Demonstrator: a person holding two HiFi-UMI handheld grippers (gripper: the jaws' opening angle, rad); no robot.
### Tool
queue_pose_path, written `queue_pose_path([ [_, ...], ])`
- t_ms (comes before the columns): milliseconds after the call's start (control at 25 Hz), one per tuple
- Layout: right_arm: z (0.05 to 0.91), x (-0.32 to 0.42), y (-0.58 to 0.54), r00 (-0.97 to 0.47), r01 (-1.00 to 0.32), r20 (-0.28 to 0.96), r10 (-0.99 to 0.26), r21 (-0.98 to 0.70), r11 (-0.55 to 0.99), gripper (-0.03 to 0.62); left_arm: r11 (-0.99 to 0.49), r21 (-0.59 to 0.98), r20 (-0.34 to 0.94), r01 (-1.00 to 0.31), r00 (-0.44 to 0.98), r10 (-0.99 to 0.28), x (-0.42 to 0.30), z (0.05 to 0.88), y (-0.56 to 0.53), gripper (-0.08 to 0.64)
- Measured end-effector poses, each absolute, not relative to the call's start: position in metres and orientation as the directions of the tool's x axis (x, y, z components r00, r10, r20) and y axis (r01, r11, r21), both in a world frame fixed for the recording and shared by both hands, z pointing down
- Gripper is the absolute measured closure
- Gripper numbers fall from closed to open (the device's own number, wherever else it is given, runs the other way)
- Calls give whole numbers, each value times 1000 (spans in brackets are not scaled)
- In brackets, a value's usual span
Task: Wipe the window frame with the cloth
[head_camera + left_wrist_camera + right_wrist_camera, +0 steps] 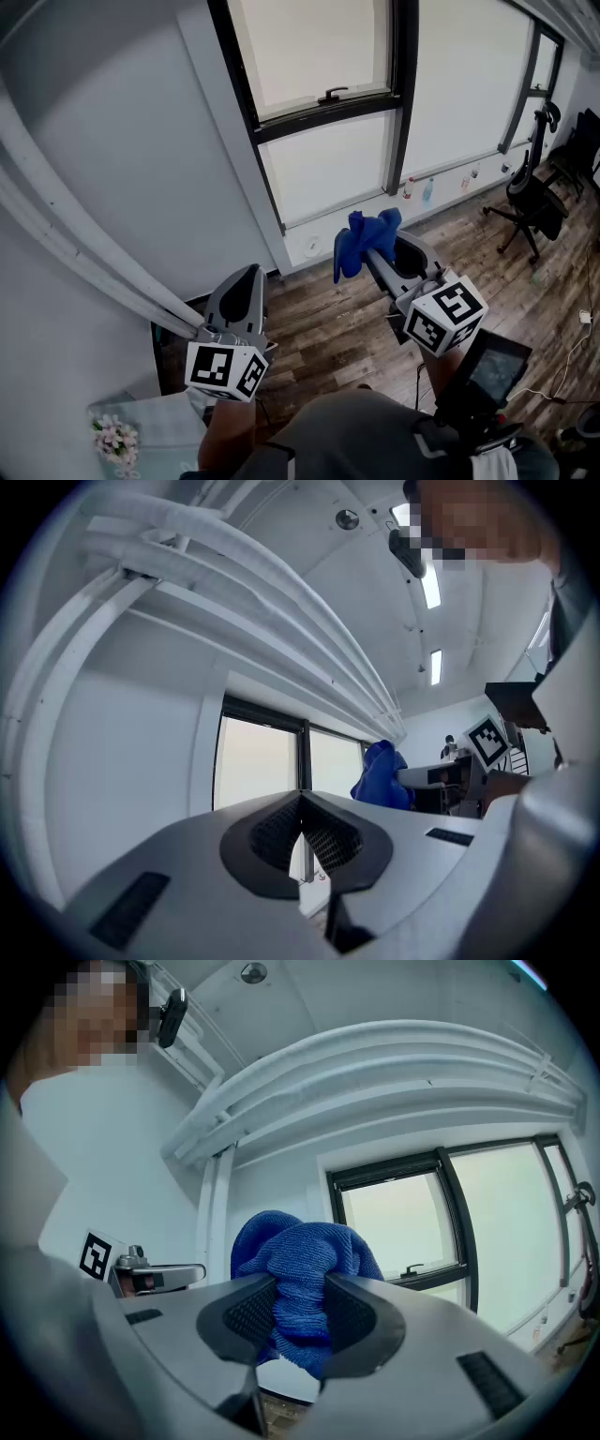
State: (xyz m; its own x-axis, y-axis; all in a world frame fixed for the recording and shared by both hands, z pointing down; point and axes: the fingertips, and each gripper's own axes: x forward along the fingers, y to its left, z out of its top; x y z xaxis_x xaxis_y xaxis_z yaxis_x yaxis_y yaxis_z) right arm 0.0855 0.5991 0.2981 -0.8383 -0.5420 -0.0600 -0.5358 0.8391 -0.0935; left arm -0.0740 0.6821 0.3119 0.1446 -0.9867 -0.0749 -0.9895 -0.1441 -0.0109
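Right tool (300, 1309) clamped on blue cloth (302, 1249); left tool (302, 827) closed, empty; both apart from window frame (330, 110).

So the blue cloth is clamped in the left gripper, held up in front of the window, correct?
No: the blue cloth is clamped in the right gripper, as the right gripper view shows, held up in front of the window.

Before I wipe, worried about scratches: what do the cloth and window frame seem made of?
The cloth: blue, fuzzy looped pile, matt; likely microfibre terry.
The window frame: dark, smooth, straight-edged bars with slight sheen; probably painted metal, possibly plastic.
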Motion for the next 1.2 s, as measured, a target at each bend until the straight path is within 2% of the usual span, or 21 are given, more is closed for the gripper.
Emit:
queue_pose_path([
  [640,295,83,598,-833,-541,-72,-548,-96,835,454,-131,0,-88,-991,131,-987,-78,308,687,551],
  [1200,306,64,621,-783,-618,-29,-621,-77,782,453,-233,31,-110,-972,228,-967,-96,320,692,551],
])
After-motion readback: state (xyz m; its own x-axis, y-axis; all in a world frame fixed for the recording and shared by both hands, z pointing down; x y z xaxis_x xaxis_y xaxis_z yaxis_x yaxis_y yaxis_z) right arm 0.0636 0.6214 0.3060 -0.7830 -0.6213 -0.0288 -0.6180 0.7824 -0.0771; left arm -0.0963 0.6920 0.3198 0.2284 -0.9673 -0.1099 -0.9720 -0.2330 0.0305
